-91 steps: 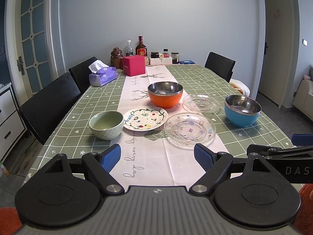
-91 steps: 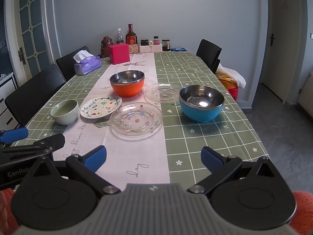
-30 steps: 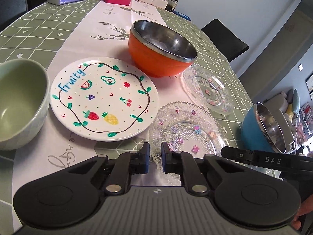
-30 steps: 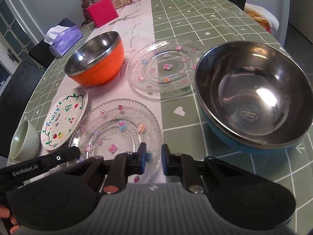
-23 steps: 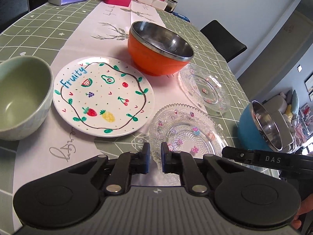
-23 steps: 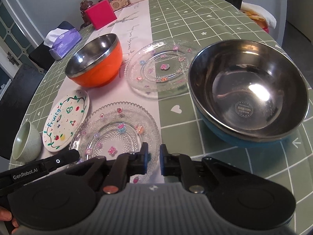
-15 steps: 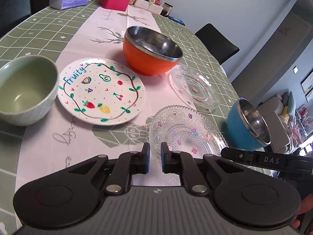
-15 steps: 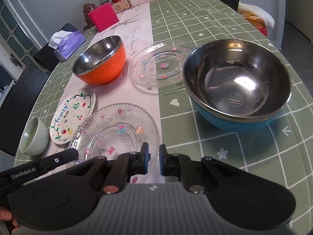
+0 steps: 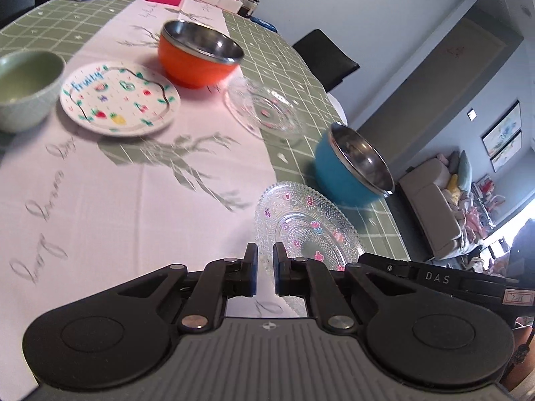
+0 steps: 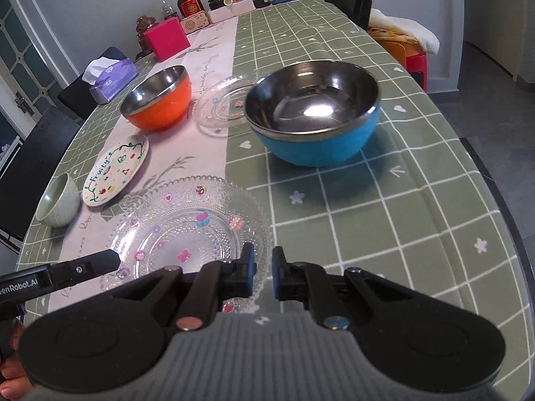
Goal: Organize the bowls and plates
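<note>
Clear pressed glass, beaded and dotted with small coloured flowers: the near round glass plate (image 10: 187,224) is pinched at its near rim by both tools at once. The left gripper (image 9: 264,269) has its blue-padded fingers closed on the rim at the plate's left edge, and the right gripper (image 10: 262,272) has its fingers closed on the rim at the plate's right edge. In the left wrist view the plate (image 9: 307,227) looks tilted, its far edge raised toward the blue bowl; whether it is clear of the cloth I cannot tell.

Taking this plate as the landmark, the blue steel-lined bowl (image 10: 314,117) stands just beyond it to the right, on the green checked tablecloth (image 10: 384,200). A second clear glass plate (image 10: 220,107) lies farther back, partly hidden behind the blue bowl. The orange steel-lined bowl (image 10: 157,100) stands beyond and left of the landmark plate, on the pale pink table runner (image 9: 110,200). The white "Fruity" painted plate (image 10: 117,170) lies to the left, near the orange bowl, and the pale green ceramic bowl (image 10: 58,204) sits farther left, just beside that painted plate.

Well beyond them all, toward the far end of the table, stand a pink box (image 10: 167,40) and a purple tissue pack (image 10: 112,78).
</note>
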The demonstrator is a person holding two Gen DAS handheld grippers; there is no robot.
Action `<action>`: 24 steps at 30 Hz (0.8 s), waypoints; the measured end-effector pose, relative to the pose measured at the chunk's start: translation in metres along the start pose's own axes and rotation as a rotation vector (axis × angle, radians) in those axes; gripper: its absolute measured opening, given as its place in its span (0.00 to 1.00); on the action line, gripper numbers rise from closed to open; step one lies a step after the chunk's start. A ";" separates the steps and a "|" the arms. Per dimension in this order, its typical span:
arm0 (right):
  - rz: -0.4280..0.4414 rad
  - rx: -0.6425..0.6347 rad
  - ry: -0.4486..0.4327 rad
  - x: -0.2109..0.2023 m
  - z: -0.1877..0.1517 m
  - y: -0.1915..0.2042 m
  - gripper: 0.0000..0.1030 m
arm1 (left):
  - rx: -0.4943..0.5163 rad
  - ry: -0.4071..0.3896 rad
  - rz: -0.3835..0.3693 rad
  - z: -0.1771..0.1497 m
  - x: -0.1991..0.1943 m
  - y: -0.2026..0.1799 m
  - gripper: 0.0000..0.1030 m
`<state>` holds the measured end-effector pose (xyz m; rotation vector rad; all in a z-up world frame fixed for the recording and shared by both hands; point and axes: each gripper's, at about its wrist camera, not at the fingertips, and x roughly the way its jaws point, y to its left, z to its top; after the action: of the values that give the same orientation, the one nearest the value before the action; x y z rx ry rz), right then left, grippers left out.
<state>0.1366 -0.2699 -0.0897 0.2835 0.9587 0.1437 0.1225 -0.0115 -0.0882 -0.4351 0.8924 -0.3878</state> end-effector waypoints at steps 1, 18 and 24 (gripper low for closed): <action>-0.005 -0.001 -0.001 -0.003 -0.003 -0.003 0.08 | -0.005 0.003 -0.004 -0.005 0.001 -0.002 0.09; -0.050 -0.050 0.024 -0.005 -0.024 -0.014 0.08 | -0.022 0.025 0.024 -0.035 0.011 -0.004 0.09; -0.066 -0.071 0.029 -0.001 -0.025 -0.010 0.08 | -0.004 0.032 0.049 -0.038 0.014 -0.005 0.10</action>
<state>0.1150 -0.2751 -0.1051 0.1847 0.9888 0.1218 0.0988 -0.0305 -0.1159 -0.4116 0.9333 -0.3490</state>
